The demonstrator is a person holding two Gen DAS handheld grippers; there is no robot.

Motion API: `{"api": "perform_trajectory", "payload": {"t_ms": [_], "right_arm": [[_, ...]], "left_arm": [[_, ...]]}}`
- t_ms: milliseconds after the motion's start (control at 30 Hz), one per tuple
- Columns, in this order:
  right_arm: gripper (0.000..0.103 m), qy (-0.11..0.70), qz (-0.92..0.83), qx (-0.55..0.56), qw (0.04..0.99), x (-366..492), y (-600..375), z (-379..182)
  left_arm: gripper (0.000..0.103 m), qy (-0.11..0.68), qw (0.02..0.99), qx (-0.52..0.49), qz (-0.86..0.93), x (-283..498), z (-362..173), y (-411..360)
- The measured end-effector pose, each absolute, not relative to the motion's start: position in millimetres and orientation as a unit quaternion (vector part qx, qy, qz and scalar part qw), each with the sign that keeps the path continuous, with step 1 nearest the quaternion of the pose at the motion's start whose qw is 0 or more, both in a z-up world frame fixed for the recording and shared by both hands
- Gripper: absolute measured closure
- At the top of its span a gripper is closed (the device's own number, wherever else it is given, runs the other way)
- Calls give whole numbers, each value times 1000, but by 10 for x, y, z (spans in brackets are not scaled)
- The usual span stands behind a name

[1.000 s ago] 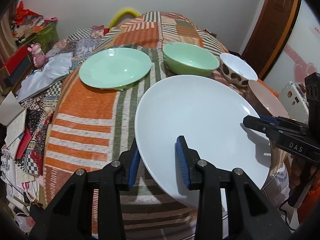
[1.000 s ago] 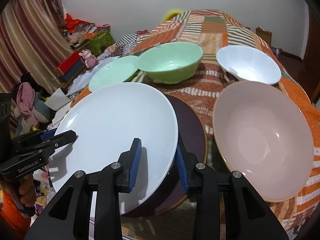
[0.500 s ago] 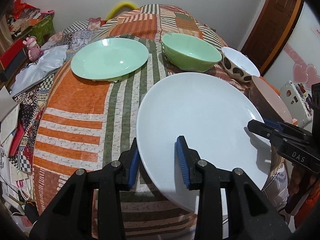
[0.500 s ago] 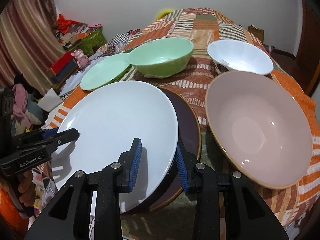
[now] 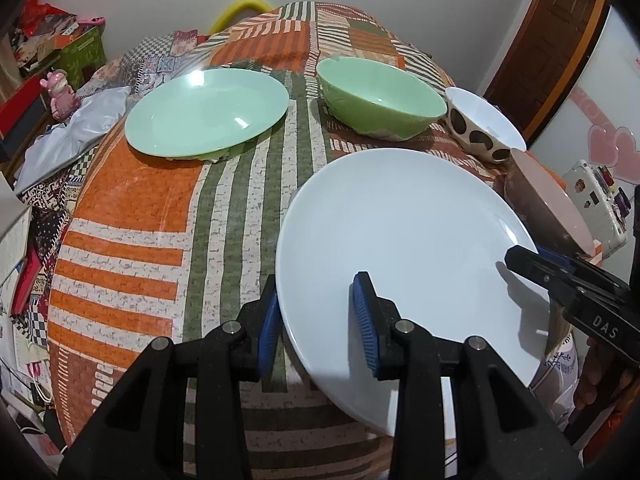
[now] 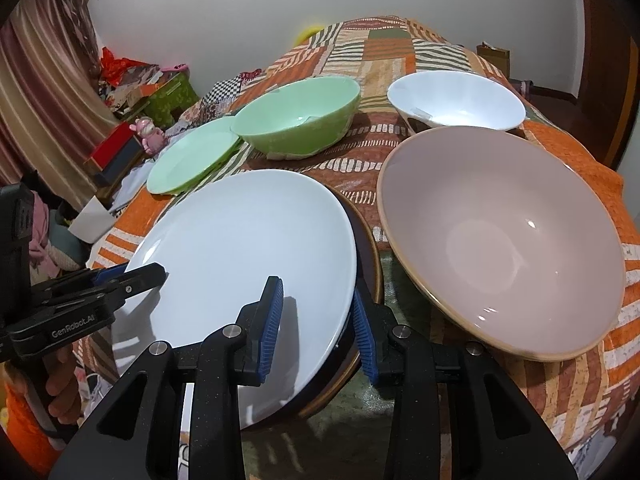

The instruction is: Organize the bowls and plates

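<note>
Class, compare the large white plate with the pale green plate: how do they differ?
The large white round plate is gripped at its rim by both grippers; the pale green round plate lies untouched on the striped cloth. The white one overlaps a dark brown plate; the green one lies alone. Both are glossy and empty.

Count: 3 plates – white plate (image 6: pixel 240 248), dark brown plate (image 6: pixel 366 256) under it, green plate (image 5: pixel 206 114). 3 bowls – green bowl (image 5: pixel 382 96), spotted white bowl (image 5: pixel 480 126), pink bowl (image 6: pixel 504 236). 2 grippers: left gripper (image 5: pixel 316 328), right gripper (image 6: pixel 318 326).
</note>
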State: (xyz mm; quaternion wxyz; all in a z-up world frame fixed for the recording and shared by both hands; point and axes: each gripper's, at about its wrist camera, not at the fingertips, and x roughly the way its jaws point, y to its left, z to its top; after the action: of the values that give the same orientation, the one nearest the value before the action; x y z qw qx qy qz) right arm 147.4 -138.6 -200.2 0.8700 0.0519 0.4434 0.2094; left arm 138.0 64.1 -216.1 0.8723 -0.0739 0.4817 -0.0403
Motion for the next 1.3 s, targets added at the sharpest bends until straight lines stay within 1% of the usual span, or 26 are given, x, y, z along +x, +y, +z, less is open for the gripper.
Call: {"api": "perform_trajectory", "payload": {"t_ms": [333, 600, 900, 1000, 1067, 1200, 1233, 1300], "right_arm": [[71, 439, 207, 61, 872, 1442, -1466, -1951], [70, 421, 200, 33, 884, 1380, -1472, -1844], [69, 392, 233, 16, 890, 1443, -1263, -1578], [68, 385, 245, 11, 890, 1502, -1150, -1513], [66, 380, 256, 8, 889, 1564, -1040, -1467], [64, 379, 276, 8, 883, 1707, -813, -1436], [64, 379, 282, 8, 881, 1745, -741, -1439], [63, 380, 288, 4, 879, 1795, -637, -1451]], "left_arm": [[68, 479, 876, -56, -36, 1460, -2169, 560], [68, 468, 882, -50, -25, 1424, -2082, 609], [68, 429, 902, -51, 12, 1319, -1754, 923], [63, 411, 910, -50, 29, 1317, -1596, 1070], [52, 396, 916, -47, 44, 1320, -1478, 1184], [44, 374, 924, -46, 66, 1380, -1320, 1400], [41, 371, 925, -49, 70, 1401, -1298, 1456], [38, 365, 926, -54, 83, 1474, -1273, 1591]]}}
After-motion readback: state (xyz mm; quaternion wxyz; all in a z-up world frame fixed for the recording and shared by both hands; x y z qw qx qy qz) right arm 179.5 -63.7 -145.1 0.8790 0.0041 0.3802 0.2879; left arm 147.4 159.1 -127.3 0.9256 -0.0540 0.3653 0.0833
